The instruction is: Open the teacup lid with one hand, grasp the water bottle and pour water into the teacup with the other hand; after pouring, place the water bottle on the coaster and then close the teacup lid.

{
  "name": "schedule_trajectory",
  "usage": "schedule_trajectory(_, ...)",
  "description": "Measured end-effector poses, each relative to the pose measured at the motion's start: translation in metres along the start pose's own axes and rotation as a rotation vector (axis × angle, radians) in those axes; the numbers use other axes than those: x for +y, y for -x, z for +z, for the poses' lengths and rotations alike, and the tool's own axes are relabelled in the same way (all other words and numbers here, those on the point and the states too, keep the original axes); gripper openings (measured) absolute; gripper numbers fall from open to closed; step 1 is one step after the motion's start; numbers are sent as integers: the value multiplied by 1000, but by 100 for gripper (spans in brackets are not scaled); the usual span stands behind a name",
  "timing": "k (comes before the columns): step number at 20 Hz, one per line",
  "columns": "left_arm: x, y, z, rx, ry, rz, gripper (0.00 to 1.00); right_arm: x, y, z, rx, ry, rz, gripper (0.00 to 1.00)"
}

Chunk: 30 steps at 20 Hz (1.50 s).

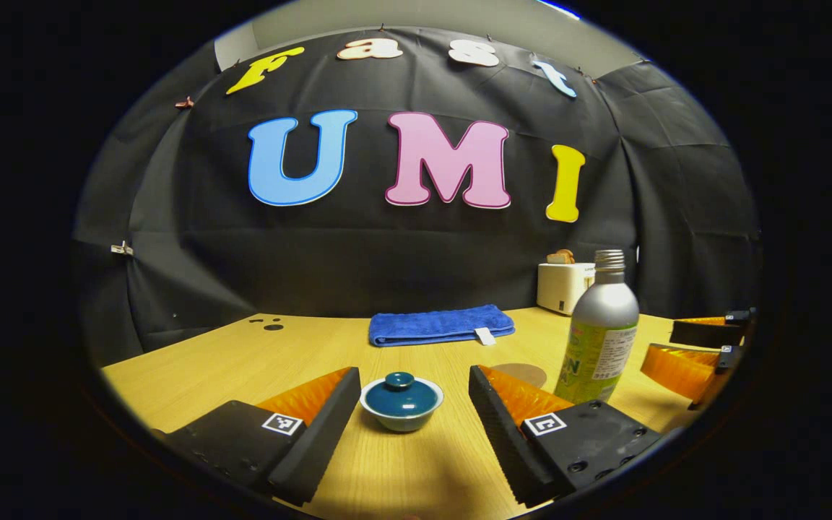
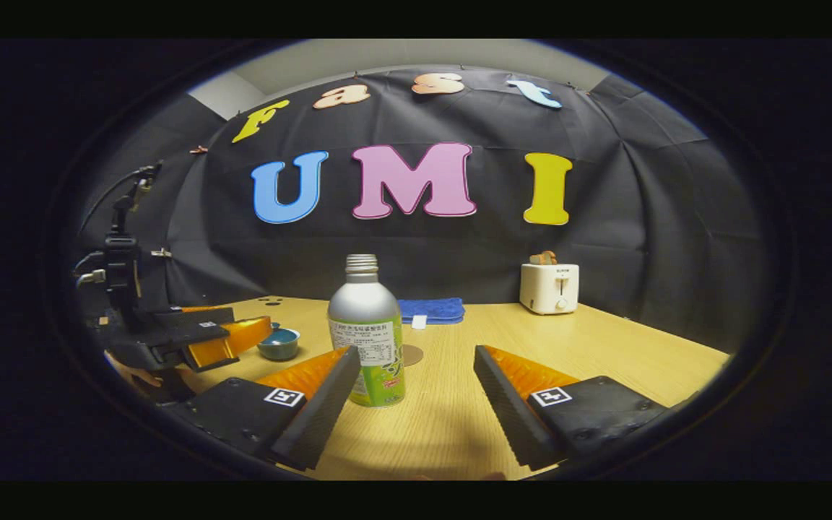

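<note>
A small white teacup with a dark teal knobbed lid (image 1: 401,399) stands on the wooden table, just ahead of my left gripper (image 1: 414,393), whose fingers stand wide apart on either side of it without touching. The uncapped silver water bottle (image 1: 599,332) with a green label stands upright to its right. In the right gripper view the bottle (image 2: 368,331) rises just ahead of my open right gripper (image 2: 416,372), nearer its left finger. A round brown coaster (image 1: 522,373) lies flat behind the bottle. The teacup (image 2: 279,343) sits at the left, beside the left gripper (image 2: 196,338).
A folded blue towel (image 1: 439,323) lies at the back of the table (image 1: 257,361). A white toaster (image 2: 549,286) with toast in it stands at the back right. The right gripper (image 1: 701,347) shows at the right edge of the left gripper view.
</note>
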<state>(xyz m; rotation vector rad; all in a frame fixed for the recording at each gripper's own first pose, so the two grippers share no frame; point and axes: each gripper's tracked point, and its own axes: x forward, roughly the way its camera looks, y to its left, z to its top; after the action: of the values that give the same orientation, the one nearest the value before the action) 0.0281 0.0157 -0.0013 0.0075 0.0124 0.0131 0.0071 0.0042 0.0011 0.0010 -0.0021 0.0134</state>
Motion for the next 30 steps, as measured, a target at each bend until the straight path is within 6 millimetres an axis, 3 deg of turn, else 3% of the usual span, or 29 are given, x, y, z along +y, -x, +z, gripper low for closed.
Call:
schedule_trajectory(7,4,-42,-13,107,-60,-45,96,0,0,1,-1,0,0,96)
schedule_trajectory(12,5,-62,-23,163,-77,-56,85,0,-1,0,-1,0,0,98)
schedule_trajectory(17,-1,-68,-30,219,-91,-91,70,3,-1,0,0,0,13,98)
schedule_trajectory(25,10,-68,-29,223,-69,-36,39,5,-2,0,-2,-1,26,98)
schedule_trajectory(28,12,-67,-27,215,-61,-29,33,5,-2,0,-2,-1,26,98)
schedule_trajectory(30,16,-64,-24,192,-43,-11,34,5,-2,0,-2,-1,26,98)
